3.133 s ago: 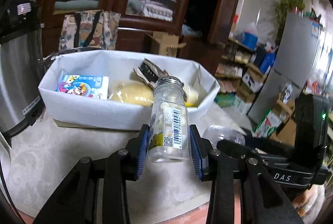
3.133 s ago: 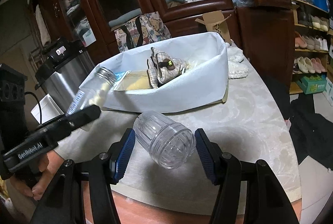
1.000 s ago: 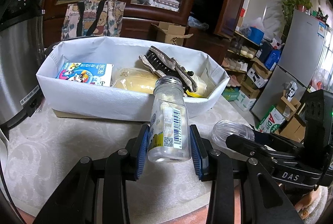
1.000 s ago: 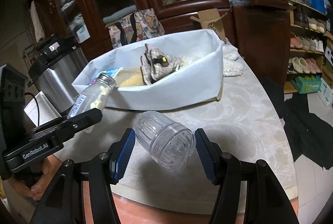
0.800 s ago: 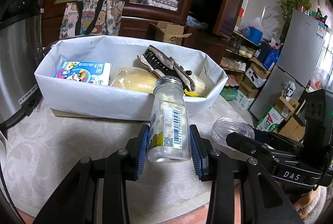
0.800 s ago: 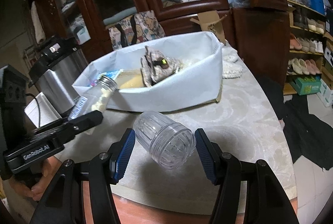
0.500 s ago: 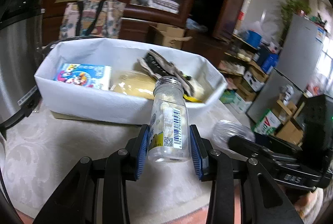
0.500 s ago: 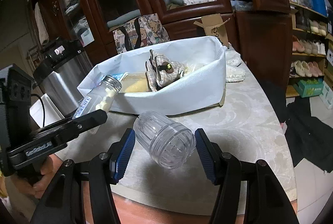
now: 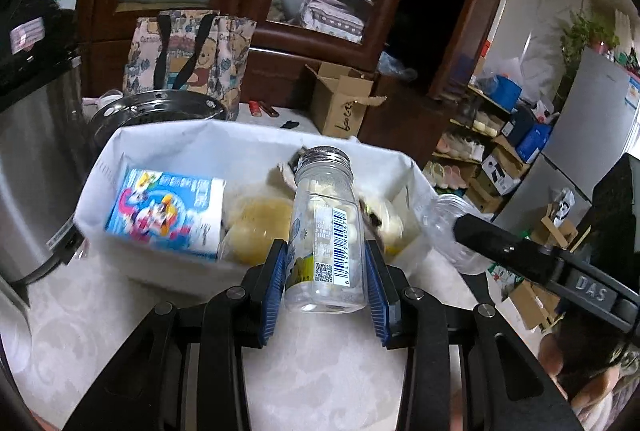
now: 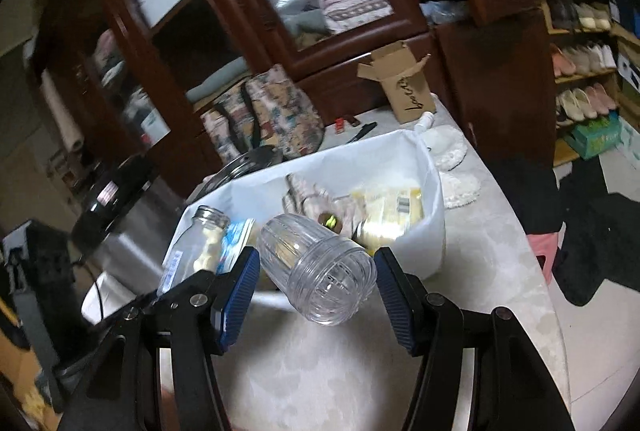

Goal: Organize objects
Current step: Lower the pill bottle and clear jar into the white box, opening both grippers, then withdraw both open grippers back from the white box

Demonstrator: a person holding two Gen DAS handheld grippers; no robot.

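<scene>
Now | left tool [image 9: 325, 277] pinching pill bottle [image 9: 326, 231] | right tool [image 10: 316, 285] clamping clear jar [image 10: 318, 267] | both above white bin [image 9: 160, 147]

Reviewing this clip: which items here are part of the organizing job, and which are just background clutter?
In the job:
- left gripper, shut on the tablet bottle
- right gripper, holding the empty clear jar
- white fabric bin, already holding a blue carton

Lying about:
- cartoon tote bag
- small cardboard box
- steel cooker
</scene>
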